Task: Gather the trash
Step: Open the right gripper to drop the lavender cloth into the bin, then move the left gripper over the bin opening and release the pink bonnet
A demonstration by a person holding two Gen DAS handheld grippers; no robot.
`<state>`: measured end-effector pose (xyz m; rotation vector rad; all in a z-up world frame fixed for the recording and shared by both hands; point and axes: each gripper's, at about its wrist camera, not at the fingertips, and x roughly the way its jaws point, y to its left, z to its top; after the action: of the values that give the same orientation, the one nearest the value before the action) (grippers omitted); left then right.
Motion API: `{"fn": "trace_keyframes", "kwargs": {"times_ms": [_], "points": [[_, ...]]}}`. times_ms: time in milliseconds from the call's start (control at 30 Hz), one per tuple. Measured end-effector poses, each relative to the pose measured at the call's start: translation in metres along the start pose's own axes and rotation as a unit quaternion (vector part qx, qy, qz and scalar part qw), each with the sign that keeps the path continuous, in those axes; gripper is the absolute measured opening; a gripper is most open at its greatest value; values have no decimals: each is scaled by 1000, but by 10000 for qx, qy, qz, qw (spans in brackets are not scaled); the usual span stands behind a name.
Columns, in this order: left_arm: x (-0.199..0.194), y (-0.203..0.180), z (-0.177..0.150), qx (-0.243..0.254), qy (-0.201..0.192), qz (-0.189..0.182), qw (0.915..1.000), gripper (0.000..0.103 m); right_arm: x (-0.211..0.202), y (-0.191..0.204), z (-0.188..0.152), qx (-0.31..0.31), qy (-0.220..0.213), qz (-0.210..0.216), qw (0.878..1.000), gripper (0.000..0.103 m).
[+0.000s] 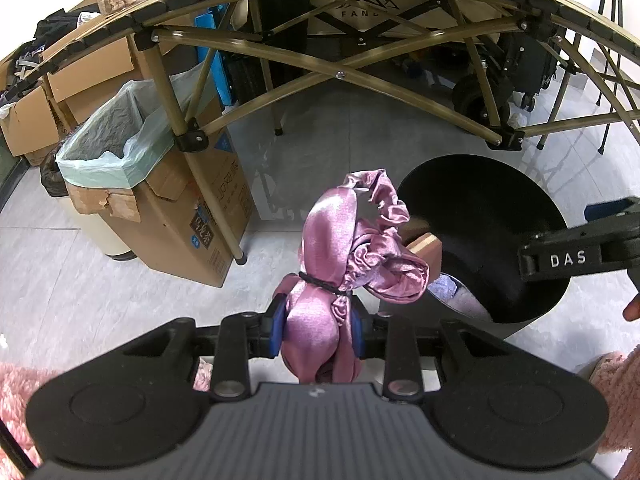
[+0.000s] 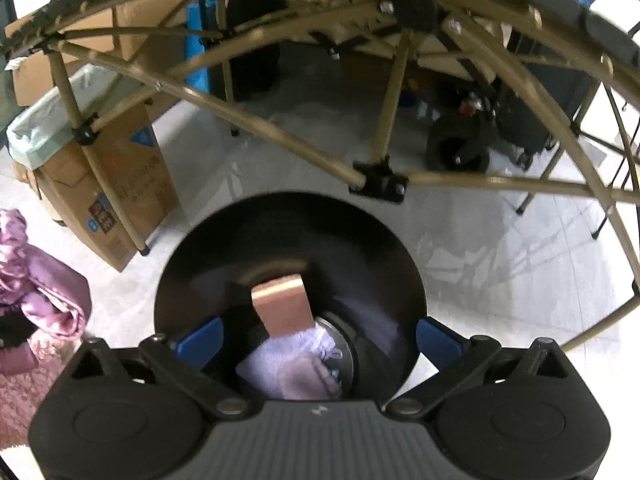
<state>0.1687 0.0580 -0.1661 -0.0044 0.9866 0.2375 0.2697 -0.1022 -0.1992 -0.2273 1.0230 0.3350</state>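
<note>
My left gripper (image 1: 318, 330) is shut on a pink satin cloth bundle (image 1: 340, 252) tied with a black band, held above the floor just left of a round black bin (image 1: 480, 216). The bundle also shows at the left edge of the right wrist view (image 2: 36, 280). My right gripper (image 2: 318, 338) is open and empty, right over the black bin (image 2: 288, 240). Inside the bin lie a pink-brown box (image 2: 284, 308) and pale lilac cloth (image 2: 292, 368). The right gripper's body (image 1: 580, 256) shows at the right of the left wrist view.
A folding table frame (image 1: 340, 76) with tan legs spans overhead and behind. A cardboard box lined with a green bag (image 1: 132, 148) stands left of the bin. More cardboard boxes (image 1: 32, 120) sit far left. A wheeled cart (image 2: 460, 152) stands behind. Pink fluffy rug (image 2: 24, 380) at lower left.
</note>
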Motion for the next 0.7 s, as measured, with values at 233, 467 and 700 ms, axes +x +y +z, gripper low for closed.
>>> {"fn": "trace_keyframes", "kwargs": {"times_ms": [233, 467, 700], "points": [[0, 0, 0, 2, 2, 1, 10000, 32, 6, 1, -5, -53, 256, -71, 9996, 103], [0, 0, 0, 4, -1, 3, 10000, 32, 13, 0, -9, -12, 598, -114, 9981, 103], [0, -1, 0, 14, -1, -1, 10000, 32, 22, -2, -14, 66, 991, -80, 9950, 103]]}}
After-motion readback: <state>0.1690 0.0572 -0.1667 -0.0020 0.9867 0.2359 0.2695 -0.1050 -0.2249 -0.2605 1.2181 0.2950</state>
